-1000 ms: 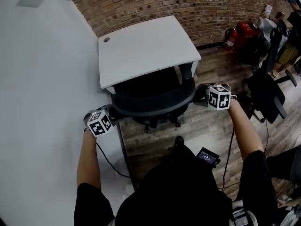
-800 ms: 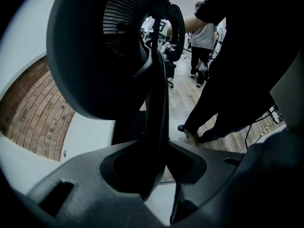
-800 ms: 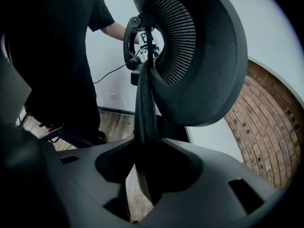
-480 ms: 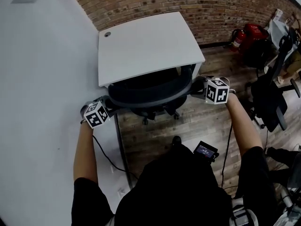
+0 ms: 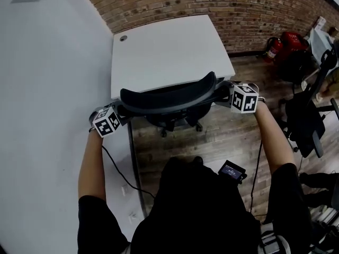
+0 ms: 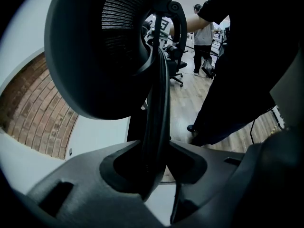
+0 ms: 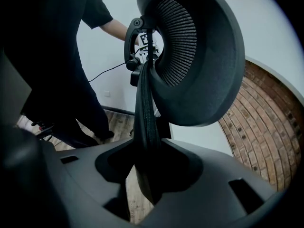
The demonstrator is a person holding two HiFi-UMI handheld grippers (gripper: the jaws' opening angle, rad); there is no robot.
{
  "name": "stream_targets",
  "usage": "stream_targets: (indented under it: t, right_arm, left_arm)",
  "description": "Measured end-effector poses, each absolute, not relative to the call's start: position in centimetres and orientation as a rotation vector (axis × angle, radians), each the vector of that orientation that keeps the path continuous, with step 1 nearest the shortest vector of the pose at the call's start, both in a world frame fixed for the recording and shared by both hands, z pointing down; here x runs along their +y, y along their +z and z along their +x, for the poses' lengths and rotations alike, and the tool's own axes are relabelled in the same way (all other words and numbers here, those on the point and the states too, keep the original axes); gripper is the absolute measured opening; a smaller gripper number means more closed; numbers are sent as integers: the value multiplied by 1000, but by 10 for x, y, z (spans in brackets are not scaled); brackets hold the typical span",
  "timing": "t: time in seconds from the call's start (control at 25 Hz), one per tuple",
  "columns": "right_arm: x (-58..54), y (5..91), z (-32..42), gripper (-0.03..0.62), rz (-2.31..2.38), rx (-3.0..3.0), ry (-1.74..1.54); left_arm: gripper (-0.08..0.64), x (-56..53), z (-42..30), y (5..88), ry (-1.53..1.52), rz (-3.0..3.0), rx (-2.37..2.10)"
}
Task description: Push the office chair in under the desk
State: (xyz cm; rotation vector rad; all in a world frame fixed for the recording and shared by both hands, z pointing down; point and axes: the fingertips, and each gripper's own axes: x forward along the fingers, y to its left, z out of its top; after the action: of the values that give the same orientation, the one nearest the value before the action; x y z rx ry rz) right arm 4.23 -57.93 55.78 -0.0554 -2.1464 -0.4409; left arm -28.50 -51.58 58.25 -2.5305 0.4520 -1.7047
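Note:
A black mesh-backed office chair (image 5: pixel 168 96) stands at the front edge of the white desk (image 5: pixel 169 46), its seat hidden beneath the top and its wheeled base (image 5: pixel 172 125) showing below. My left gripper (image 5: pixel 121 112) is shut on the left end of the backrest rim. My right gripper (image 5: pixel 225 95) is shut on the right end. In the left gripper view the rim (image 6: pixel 159 103) runs up from between the jaws of the left gripper (image 6: pixel 154 165). The right gripper view shows the same, the rim (image 7: pixel 145 113) wedged in the right gripper (image 7: pixel 149 167).
A brick wall (image 5: pixel 212 4) runs behind the desk and a white wall (image 5: pixel 47 89) stands close on the left. At the right are a red fire extinguisher (image 5: pixel 275 46) and another black chair (image 5: pixel 307 110). A cable (image 5: pixel 119 176) trails over the wooden floor (image 5: pixel 212 142).
The chair has rolled forward under the desk, so its seat is now covered by the top. Both grippers travelled with the backrest, keeping their hold.

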Motion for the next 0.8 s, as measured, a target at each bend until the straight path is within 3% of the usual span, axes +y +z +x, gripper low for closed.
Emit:
stream_targets:
  t: [0.8]
  right_arm:
    - [-652, 560, 18, 161, -11, -2124, -412]
  left_arm:
    - [156, -596, -309, 583, -1647, -2498, 453]
